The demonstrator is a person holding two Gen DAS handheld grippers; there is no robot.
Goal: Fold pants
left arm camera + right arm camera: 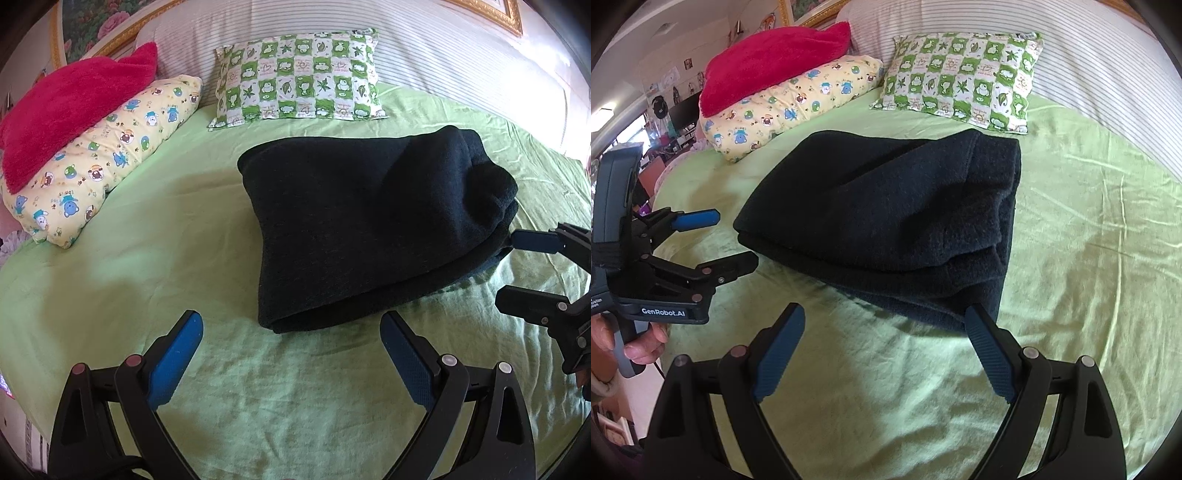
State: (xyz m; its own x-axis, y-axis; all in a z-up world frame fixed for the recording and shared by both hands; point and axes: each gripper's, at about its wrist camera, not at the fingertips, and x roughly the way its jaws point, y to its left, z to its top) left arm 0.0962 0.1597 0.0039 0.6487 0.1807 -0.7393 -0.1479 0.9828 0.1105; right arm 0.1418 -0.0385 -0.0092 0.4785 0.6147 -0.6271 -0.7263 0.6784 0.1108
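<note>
From the left wrist view, the left gripper [291,354] has its jaws spread wide, holding nothing, with bare green sheet [229,387] between the blue pads [173,362]. The pants [369,221], dark and folded into a thick bundle, lie on the bed just ahead of the jaws and slightly to their right; the near folded edge sits just past the right pad without touching it. Further right, the right gripper [517,266] enters from the edge, jaws parted, its upper blue pad touching or just beside the pants' right edge, where the layers stack. Ahead and to the left of the jaws lies a yellow pillow [110,155] with a red towel [74,103] on top. Straight ahead beyond the pants, a green checked pillow [299,77] leans against a striped bolster [443,51].

From the right wrist view, the right gripper [886,350] is also released, jaws wide and empty. The pants [886,214] lie just ahead; their near corner, showing stacked layers, comes down to the tip of the right pad [990,354], and whether they touch cannot be told. To the left of the jaws, the left gripper [727,243] is held in a hand [642,343], jaws open, close beside the pants' left edge but apart from it. The yellow pillow [798,103] and red towel [768,62] are ahead to the left, the checked pillow [964,77] ahead to the right.
</note>
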